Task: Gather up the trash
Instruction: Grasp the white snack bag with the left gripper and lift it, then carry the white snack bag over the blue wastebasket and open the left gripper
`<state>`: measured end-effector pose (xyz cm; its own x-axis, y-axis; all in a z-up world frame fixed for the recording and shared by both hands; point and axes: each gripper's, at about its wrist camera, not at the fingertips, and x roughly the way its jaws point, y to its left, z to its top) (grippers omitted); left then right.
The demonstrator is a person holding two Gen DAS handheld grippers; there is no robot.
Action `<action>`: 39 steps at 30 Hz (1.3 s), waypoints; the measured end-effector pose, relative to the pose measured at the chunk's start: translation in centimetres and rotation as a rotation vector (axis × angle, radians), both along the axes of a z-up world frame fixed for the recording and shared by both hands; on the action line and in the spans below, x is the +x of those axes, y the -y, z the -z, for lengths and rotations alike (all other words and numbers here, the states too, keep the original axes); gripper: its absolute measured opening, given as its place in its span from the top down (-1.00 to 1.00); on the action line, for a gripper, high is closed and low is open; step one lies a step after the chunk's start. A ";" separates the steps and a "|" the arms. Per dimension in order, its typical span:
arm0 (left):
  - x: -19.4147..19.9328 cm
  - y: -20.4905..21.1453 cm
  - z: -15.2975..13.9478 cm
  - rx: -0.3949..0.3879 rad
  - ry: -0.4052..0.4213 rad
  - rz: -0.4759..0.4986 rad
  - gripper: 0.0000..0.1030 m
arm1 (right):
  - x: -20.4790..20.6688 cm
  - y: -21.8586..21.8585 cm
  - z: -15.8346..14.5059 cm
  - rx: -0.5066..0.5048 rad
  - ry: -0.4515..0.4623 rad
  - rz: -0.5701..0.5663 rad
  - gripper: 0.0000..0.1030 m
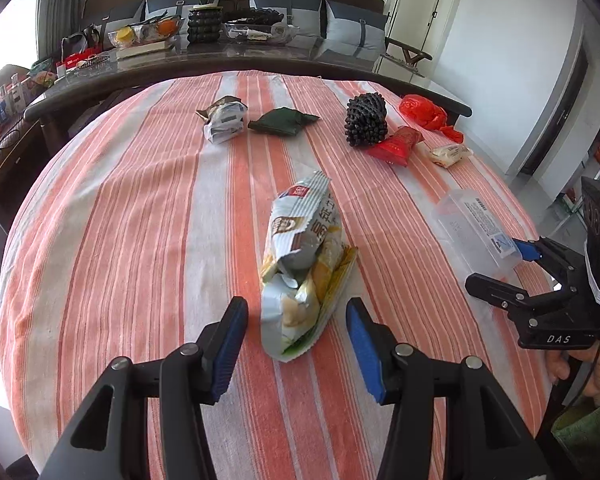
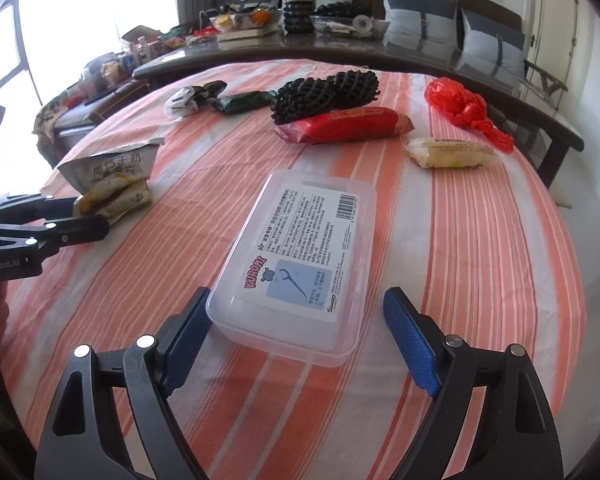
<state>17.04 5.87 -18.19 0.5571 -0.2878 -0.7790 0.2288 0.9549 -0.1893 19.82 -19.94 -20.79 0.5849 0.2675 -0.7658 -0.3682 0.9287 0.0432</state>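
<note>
Both grippers straddle trash: snack bag, plastic box.

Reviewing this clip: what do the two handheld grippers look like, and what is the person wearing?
Both grippers are black, with angular frames, silver pivot bolts and blue textured pads on the fingers. The right gripper carries white "DAS" lettering, and a thin dark cable hangs below it. The left gripper is marked "GenRobot_AI". Beside the hand a green sleeve shows.
</note>
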 end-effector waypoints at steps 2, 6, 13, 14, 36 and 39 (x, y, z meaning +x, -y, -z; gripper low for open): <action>-0.4 -0.4 -0.3 -0.016 0.012 0.008 -0.01 | -0.1 0.3 -0.1 0.019 -0.004 0.003 -0.76; 0.0 0.2 -1.5 -0.039 0.048 0.063 -0.01 | 0.0 1.0 -0.5 0.070 -0.069 0.025 -0.78; 3.9 1.9 -1.6 0.059 0.002 0.120 -0.32 | 2.1 0.8 -3.5 0.054 -0.201 0.099 -0.79; 4.3 1.8 -1.5 0.064 -0.008 0.118 -0.32 | 2.7 0.4 -3.7 0.027 -0.216 0.104 -0.79; 3.2 9.0 -5.9 -0.040 0.046 0.215 0.65 | 2.6 5.9 -7.0 -0.001 -0.183 0.133 -0.22; 3.3 13.4 -7.3 -0.066 0.062 0.280 0.65 | 2.5 9.7 -8.0 0.008 -0.162 0.172 -0.22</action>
<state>20.30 -7.55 -10.86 0.4947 -0.4856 -0.7207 0.4943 0.8393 -0.2262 22.31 -29.62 -12.76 0.4918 0.1806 -0.8518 -0.1921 0.9767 0.0962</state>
